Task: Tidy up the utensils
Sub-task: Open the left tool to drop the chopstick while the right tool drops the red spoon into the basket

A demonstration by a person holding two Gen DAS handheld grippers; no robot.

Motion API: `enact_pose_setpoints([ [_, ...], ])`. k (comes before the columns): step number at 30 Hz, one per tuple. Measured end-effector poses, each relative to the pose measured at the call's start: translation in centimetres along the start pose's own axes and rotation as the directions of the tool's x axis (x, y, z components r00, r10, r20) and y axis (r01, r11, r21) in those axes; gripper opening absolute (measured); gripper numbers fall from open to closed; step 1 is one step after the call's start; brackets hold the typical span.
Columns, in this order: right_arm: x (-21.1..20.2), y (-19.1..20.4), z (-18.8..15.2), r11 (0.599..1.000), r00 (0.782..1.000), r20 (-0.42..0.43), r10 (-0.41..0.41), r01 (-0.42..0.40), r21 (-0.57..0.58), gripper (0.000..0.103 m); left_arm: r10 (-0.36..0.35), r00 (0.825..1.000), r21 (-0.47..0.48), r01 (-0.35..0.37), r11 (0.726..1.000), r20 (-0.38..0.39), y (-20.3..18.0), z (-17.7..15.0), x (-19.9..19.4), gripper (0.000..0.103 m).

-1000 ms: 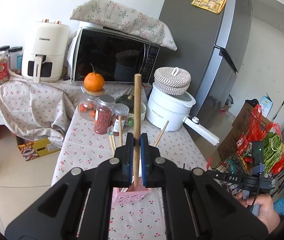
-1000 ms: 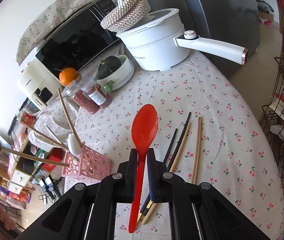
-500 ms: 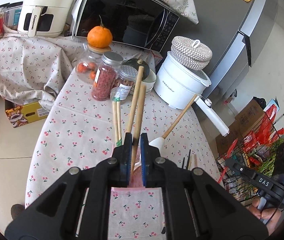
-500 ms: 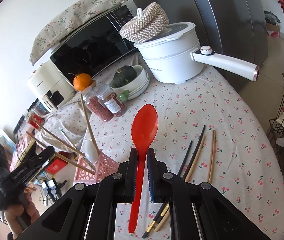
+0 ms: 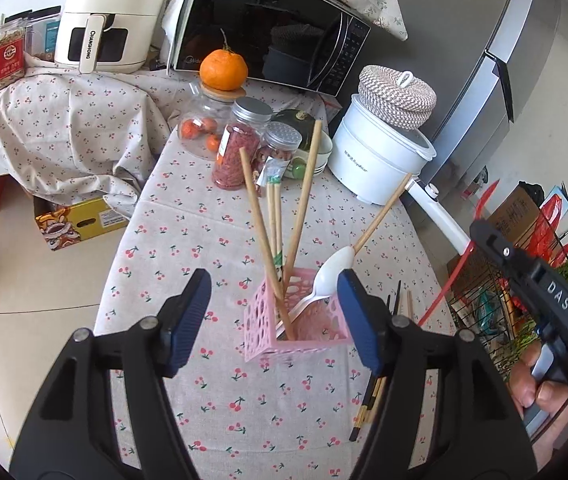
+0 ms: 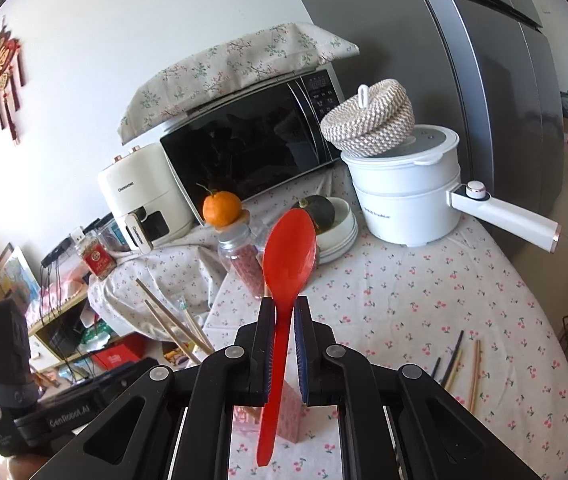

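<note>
A pink perforated utensil basket [image 5: 296, 330] stands on the cherry-print tablecloth [image 5: 188, 216], holding several wooden chopsticks [image 5: 262, 232] and a white plastic spoon [image 5: 330, 276]. My left gripper [image 5: 274, 318] hovers just above it, its jaws opening, with nothing pressed between the blue pads. My right gripper [image 6: 284, 332] is shut on a red spoon [image 6: 288, 256], bowl upward, above the basket's corner [image 6: 286, 412]. Loose chopsticks [image 6: 458, 364] lie on the cloth to the right. The right gripper's body [image 5: 540, 292] shows at the right edge of the left wrist view.
Behind the basket stand glass jars [image 5: 240, 148], an orange [image 5: 224, 70], a bowl with a squash [image 6: 324, 216], a white electric pot [image 6: 408, 196] with a woven lid, a microwave [image 5: 268, 28] and an air fryer [image 5: 104, 20]. A grey fridge [image 6: 496, 80] rises at the right.
The left gripper lowered a wooden chopstick into the pink basket and let go; its jaws now stand wide. The right gripper lifted and swung the red spoon towards the basket.
</note>
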State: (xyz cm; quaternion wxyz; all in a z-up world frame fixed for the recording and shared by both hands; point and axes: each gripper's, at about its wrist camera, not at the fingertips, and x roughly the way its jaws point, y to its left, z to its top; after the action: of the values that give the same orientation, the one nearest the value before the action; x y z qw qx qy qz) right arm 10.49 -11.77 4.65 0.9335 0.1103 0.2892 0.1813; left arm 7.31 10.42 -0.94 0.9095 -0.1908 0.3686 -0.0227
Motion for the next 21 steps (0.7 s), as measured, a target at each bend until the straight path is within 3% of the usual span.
enact_pose_setpoints([
  [11,1.9,3.4,-0.7,0.995,0.991,0.126,-0.04,0.051,-0.087,0.01,0.054,0.996,0.029,-0.052,0.998,-0.073,1.9,-1.9,0.5,0.068],
  [15,3.1,4.0,-1.5,0.986,0.987,0.138,-0.077,0.096,-0.135,0.01,0.057,0.995,0.024,-0.055,0.998,-0.082,2.1,-2.0,0.6,0.068],
  [21,4.4,4.0,-2.3,0.983,0.992,0.102,-0.08,0.095,-0.154,0.01,0.059,0.994,0.038,-0.056,0.998,-0.091,1.8,-2.3,0.7,0.068],
])
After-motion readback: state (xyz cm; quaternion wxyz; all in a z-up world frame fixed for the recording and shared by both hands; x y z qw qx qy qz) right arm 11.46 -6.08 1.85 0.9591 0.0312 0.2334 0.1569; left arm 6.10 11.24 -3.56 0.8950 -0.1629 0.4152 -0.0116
